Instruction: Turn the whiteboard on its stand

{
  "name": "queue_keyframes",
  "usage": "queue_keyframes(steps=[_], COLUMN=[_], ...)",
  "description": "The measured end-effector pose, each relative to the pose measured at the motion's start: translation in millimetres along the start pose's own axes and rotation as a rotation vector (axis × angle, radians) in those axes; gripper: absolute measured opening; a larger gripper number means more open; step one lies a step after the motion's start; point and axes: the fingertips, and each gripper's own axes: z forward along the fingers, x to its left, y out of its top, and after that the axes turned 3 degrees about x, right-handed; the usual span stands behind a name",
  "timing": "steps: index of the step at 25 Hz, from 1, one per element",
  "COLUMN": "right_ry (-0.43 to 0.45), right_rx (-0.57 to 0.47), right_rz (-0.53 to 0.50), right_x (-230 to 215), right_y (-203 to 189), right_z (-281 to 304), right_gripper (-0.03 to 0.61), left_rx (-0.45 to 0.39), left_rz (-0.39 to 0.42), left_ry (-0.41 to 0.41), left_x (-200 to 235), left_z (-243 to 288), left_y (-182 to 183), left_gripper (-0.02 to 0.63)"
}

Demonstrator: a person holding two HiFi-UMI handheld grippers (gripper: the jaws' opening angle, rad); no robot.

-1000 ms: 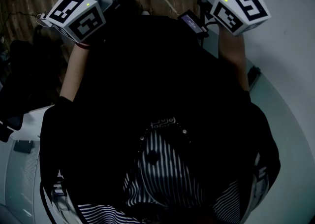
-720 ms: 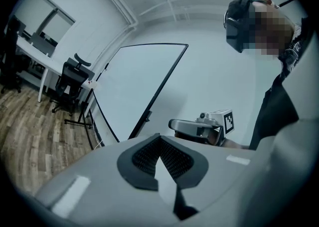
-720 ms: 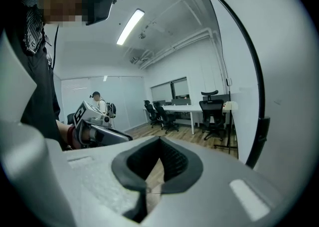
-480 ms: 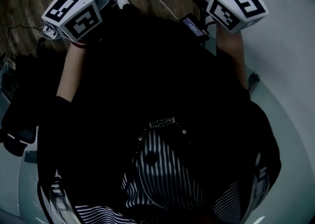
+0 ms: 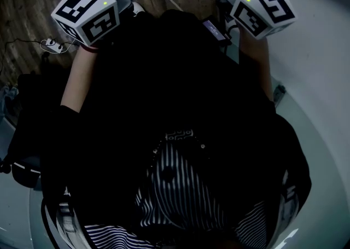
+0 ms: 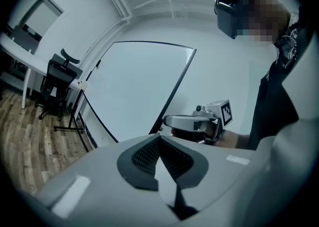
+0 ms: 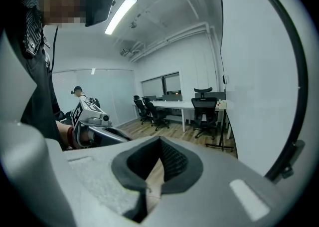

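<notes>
left gripper (image 6: 160, 138): jaws pressed together, empty | right gripper (image 7: 160, 143): jaws together, empty | whiteboard (image 6: 139, 89): left gripper's 12 o'clock, apart

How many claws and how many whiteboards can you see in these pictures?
Claws: 2, the left claw and the right claw, both shut with nothing in them.
Whiteboards: 1, the big whiteboard with a black frame.
Total: 3.

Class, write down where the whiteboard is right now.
In the left gripper view the whiteboard stands ahead, centre-left, with an office chair to its left and the right gripper near its right edge.
</notes>
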Motion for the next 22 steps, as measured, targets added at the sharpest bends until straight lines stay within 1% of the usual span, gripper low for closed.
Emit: queue_keyframes(steps=[6, 9, 11, 16, 19, 22], right_ry=[-0.046, -0.062, -0.067, -0.053, -0.046, -0.024], right_rx=[0.026, 0.021, 0.019, -0.021, -0.029, -0.029], right_rz=[0.005, 0.025, 0.025, 0.02, 0.014, 0.017], right_x=[-14, -30, -40, -65, -80, -98], right_y=[-3, -9, -5, 3, 12, 10], right_z=[8, -1, -3, -22, -33, -35], right_gripper=[0.0, 0.0, 0.0, 0.0, 0.0, 0.0], left_rx=[-0.007, 0.009, 0.017, 0.001, -0.02, -0.02], left_rz=[-0.033, -0.016, 0.002, 0.043, 0.043, 0.047], left_ry=[-0.012, -0.028, -0.033, -0.018, -0.009, 0.001], left_x=[20, 15, 14, 3, -2, 2], left_z=[7, 23, 34, 67, 91, 117], left_y=[0, 0, 6, 31, 46, 53], left_gripper=[0.002, 0.002, 0.002, 0.002, 0.002, 0.002])
